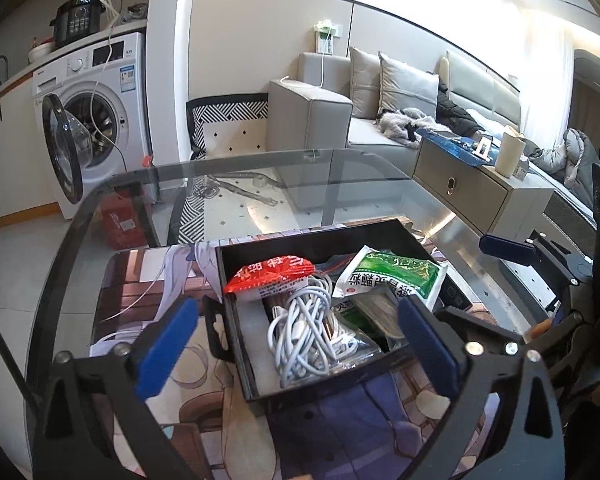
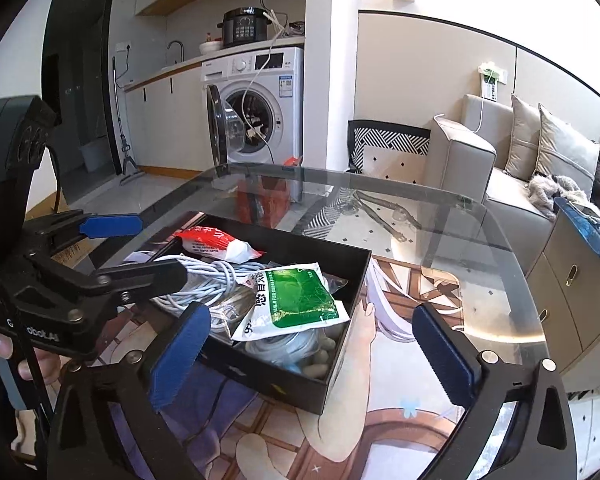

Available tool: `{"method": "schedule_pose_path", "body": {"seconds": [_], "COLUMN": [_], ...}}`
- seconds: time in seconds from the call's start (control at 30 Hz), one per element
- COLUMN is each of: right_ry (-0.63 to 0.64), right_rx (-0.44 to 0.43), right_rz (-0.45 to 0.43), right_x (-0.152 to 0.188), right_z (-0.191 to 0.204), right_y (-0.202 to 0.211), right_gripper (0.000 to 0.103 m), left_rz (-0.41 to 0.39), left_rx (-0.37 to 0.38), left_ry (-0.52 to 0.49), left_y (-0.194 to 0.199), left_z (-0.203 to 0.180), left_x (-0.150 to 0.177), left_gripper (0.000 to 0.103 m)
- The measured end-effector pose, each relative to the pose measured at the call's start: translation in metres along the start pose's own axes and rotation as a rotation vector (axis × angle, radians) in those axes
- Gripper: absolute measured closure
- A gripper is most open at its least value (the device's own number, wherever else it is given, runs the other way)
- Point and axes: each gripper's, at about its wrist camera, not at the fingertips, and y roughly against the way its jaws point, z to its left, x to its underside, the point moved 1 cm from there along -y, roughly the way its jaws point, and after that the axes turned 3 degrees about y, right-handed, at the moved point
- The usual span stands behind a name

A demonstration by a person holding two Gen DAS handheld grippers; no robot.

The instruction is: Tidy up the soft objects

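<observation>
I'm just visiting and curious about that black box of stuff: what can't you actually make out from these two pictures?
- Box floor, both views: covered by the white cable bundle and packets.
- Green packet print: too small and skewed to read.
- Small pale items under it, right wrist view: partly hidden, kind unclear.
- Red packet: contents sealed, unseen.
- Left gripper and right gripper: bodies cut off by the bottom edge.

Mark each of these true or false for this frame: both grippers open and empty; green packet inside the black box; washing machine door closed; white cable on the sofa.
1. Both the left gripper and the right gripper are open and empty. True.
2. The green packet lies inside the black box. True.
3. The washing machine door is closed. False: it stands open.
4. The white cable lies on the sofa. False: it is coiled in the box beside the red packet.
</observation>
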Motion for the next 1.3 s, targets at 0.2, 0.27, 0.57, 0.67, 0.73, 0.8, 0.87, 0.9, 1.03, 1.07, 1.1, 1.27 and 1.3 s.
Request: {"method": "schedule_pose_path", "body": {"seconds": [0.2,0.27,0.57,0.67,0.73,0.8,0.87,0.9,1.03,1.07,1.1,1.27,1.3], "right_ry": [-0.017,-0.017,-0.02,-0.012,-0.005,-0.008,-0.014,-0.014,-0.017,-0.015,-0.011,-0.003,-0.006], "right_rx": [0.001,0.005,-0.012,-0.023,-0.022,-0.023,-0.031,-0.031,-0.03,-0.03,-0.03,-0.034,-0.034], "right_rz": [-0.028,-0.049,-0.116,-0.13,-0.137,-0.143,-0.145,-0.147,-0.155,-0.158,-0.158,-0.16,-0.162], "right_x": [0.007,0.01,0.018,0.021,0.023,0.026,0.03,0.029,0.034,0.034,0.035,0.037,0.037], "right_z": [-0.003,-0.003,0.001,0.006,0.008,0.009,0.009,0.009,0.01,0.011,0.012,0.013,0.013], "right_y": [0.011,0.016,0.029,0.029,0.028,0.026,0.025,0.024,0.022,0.022,0.021,0.021,0.021], "right_gripper": [0.001,0.0,0.0,0.0,0.0,0.0,0.0,0.0,0.0,0.0,0.0,0.0,0.0], "left_rz": [-0.041,-0.057,-0.1,-0.12,-0.121,-0.115,-0.118,-0.122,-0.14,-0.141,-0.144,-0.147,-0.145], "left_rx": [-0.021,-0.03,-0.079,-0.088,-0.097,-0.102,-0.105,-0.104,-0.098,-0.098,-0.099,-0.09,-0.093], "left_ry": [0.015,0.014,0.017,0.019,0.019,0.013,0.006,0.005,0.013,0.016,0.019,0.033,0.035], "left_y": [0.013,0.017,0.019,0.018,0.016,0.012,0.011,0.011,0.009,0.008,0.008,0.007,0.006], "left_z": [0.007,0.009,0.011,0.011,0.013,0.013,0.011,0.01,0.011,0.012,0.012,0.014,0.015], "left_x": [0.01,0.014,0.03,0.036,0.038,0.043,0.046,0.047,0.051,0.051,0.051,0.05,0.05], "left_gripper": [0.0,0.0,0.0,0.0,0.0,0.0,0.0,0.0,0.0,0.0,0.0,0.0,0.0]}}
